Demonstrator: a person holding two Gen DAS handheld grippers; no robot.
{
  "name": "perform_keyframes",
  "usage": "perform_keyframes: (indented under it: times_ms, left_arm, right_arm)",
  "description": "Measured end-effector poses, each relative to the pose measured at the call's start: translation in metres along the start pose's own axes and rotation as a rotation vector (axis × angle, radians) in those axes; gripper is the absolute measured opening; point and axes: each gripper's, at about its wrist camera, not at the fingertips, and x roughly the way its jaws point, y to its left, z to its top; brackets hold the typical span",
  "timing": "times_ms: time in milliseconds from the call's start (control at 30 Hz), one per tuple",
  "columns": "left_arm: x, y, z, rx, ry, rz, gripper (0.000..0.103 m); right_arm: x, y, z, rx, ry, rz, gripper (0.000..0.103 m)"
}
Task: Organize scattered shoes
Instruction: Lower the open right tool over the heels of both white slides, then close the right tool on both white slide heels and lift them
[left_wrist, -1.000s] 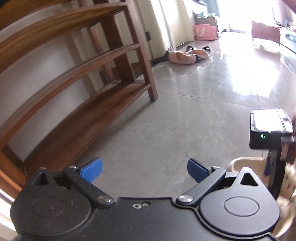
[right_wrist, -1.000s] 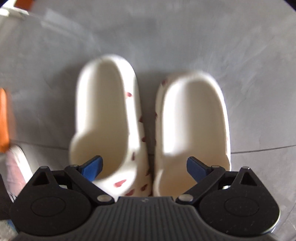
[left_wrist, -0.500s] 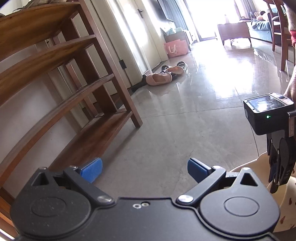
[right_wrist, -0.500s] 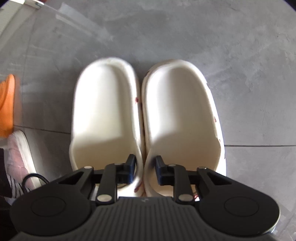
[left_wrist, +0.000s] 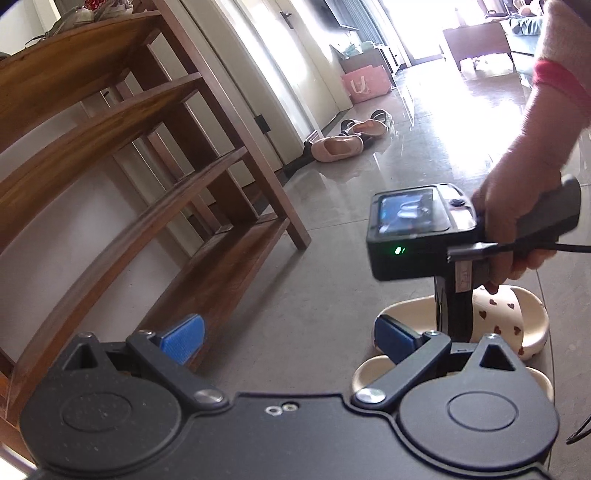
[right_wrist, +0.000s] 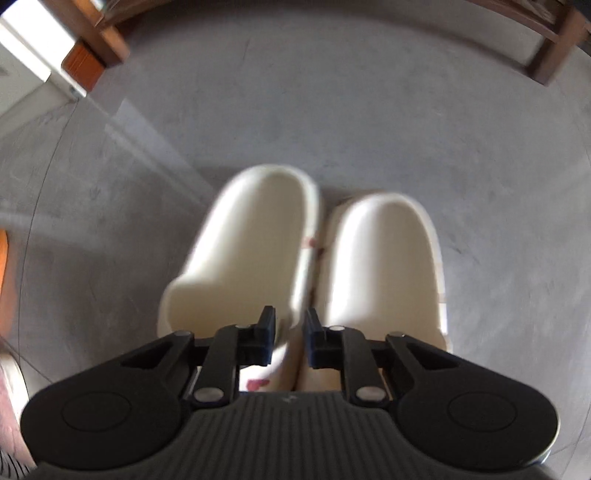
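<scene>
Cream foam is what the right gripper (right_wrist: 290, 341) has between its jaws: the two inner walls of the slippers (right_wrist: 258, 240), pinched together so one squeeze takes the pair at once. That looks like the reason the slippers sit side by side, touching along their length, with the gripper coming in from the strap end. Beyond the jaws both footbeds run forward over grey floor (right_wrist: 369, 122); red hearts show just beneath the jaws. The right-wrist view is blurred, so whether the soles are off the floor I cannot tell.

The left gripper (left_wrist: 288, 336) has its jaws spread wide with nothing between them. Ahead and to the left of those jaws stands the wooden rack (left_wrist: 207, 273), its bottom shelf bare where visible. That probably explains the empty gripper's aim: it faces the place the pair should go. To the right of its jaws the right hand (left_wrist: 517, 214) grips the other tool, which stands over the slippers.

Far ahead of the left jaws, pink shoes (left_wrist: 336, 147) lie loose by the wall, so much of the tidying seems left. The main risk in a two-wall pinch is one slipper sliding out.
</scene>
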Motion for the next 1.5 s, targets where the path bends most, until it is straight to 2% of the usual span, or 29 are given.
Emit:
perform_keyframes:
  times_ms: [100,167,200,233,367,433,500,533,633,700,733,800,933,967,1033,1067,1100,1167,1200,1267,1300,1333,1433,1467,1500]
  left_arm:
    - [0.004,0.002,-0.002,-0.005,0.016,0.003,0.1]
    - [0.005,0.003,-0.003,-0.008,0.022,-0.003,0.1]
    - [0.005,0.003,-0.003,-0.008,0.021,-0.007,0.1]
    - [0.004,0.002,-0.003,-0.001,0.014,-0.011,0.1]
    - [0.0,0.002,-0.004,0.021,-0.005,-0.008,0.1]
    - [-0.001,0.004,-0.006,0.015,-0.002,-0.005,0.1]
    - [0.0,0.006,-0.008,0.004,0.011,-0.007,0.1]
    - [0.001,0.006,-0.008,-0.001,0.017,-0.009,0.1]
    - [-0.001,0.006,-0.008,0.001,0.014,-0.01,0.1]
    - [-0.003,0.005,-0.007,0.013,0.005,-0.008,0.1]
    - [-0.004,0.004,-0.007,0.017,0.003,-0.007,0.101]
    - [-0.005,0.004,-0.008,0.023,0.001,-0.005,0.101]
    - [-0.003,0.006,-0.01,0.018,0.013,0.0,0.101]
    - [-0.003,0.006,-0.01,0.014,0.017,0.0,0.101]
    - [-0.001,0.006,-0.011,0.012,0.02,-0.003,0.101]
    - [0.0,0.006,-0.01,0.013,0.019,-0.004,0.101]
    - [0.0,0.005,-0.01,0.017,0.014,-0.006,0.101]
    - [0.0,0.004,-0.009,0.021,0.008,-0.011,0.101]
    - [0.0,0.003,-0.009,0.023,0.006,-0.011,0.101]
    - [0.001,0.003,-0.01,0.024,0.003,-0.014,0.101]
    - [0.001,0.004,-0.01,0.023,0.001,-0.011,0.101]
    - [0.001,0.005,-0.011,0.021,0.002,-0.011,0.101]
    - [0.005,0.006,-0.013,0.008,0.01,-0.014,0.101]
    - [0.006,0.005,-0.013,0.007,0.009,-0.019,0.101]
    - [0.007,0.003,-0.013,0.006,0.007,-0.024,0.101]
  right_arm:
    - [0.009,0.003,-0.005,-0.078,0.087,-0.048,0.025]
    - [0.022,-0.001,-0.009,-0.103,0.144,-0.06,0.032]
    - [0.03,-0.001,-0.009,-0.124,0.194,-0.054,0.039]
    - [0.03,-0.001,-0.008,-0.125,0.2,-0.052,0.046]
    - [0.024,0.0,-0.004,-0.139,0.212,-0.046,0.051]
    - [0.006,0.001,-0.006,-0.174,0.162,-0.063,0.063]
    - [0.001,0.001,-0.01,-0.207,0.159,-0.079,0.076]
    - [0.005,-0.002,-0.011,-0.226,0.181,-0.1,0.078]
    - [0.033,-0.01,0.003,-0.202,0.246,-0.098,0.079]
    - [0.05,-0.017,0.006,-0.127,0.302,-0.008,0.079]
    - [0.057,-0.018,0.006,-0.094,0.313,0.031,0.079]
    - [0.064,-0.019,0.005,-0.056,0.32,0.054,0.082]
    - [0.072,-0.017,-0.002,-0.036,0.34,0.096,0.08]
    - [0.073,-0.017,-0.004,-0.039,0.34,0.105,0.077]
    - [0.077,-0.014,-0.011,-0.053,0.326,0.06,0.053]
    - [0.071,-0.013,-0.018,-0.072,0.319,0.045,0.046]
    - [0.069,-0.009,-0.023,-0.087,0.3,0.027,0.032]
    - [0.067,0.0,-0.032,-0.116,0.274,0.02,0.028]
    - [0.066,0.004,-0.036,-0.124,0.259,0.013,0.032]
    - [0.063,0.01,-0.043,-0.127,0.226,-0.002,0.048]
    - [0.059,0.012,-0.047,-0.115,0.186,-0.013,0.063]
    - [0.051,0.013,-0.052,-0.104,0.125,-0.03,0.068]
    - [0.011,0.01,-0.081,-0.039,-0.167,-0.033,0.069]
    - [-0.009,0.003,-0.11,0.023,-0.34,0.027,0.069]
    - [-0.014,-0.002,-0.131,0.054,-0.4,0.088,0.069]
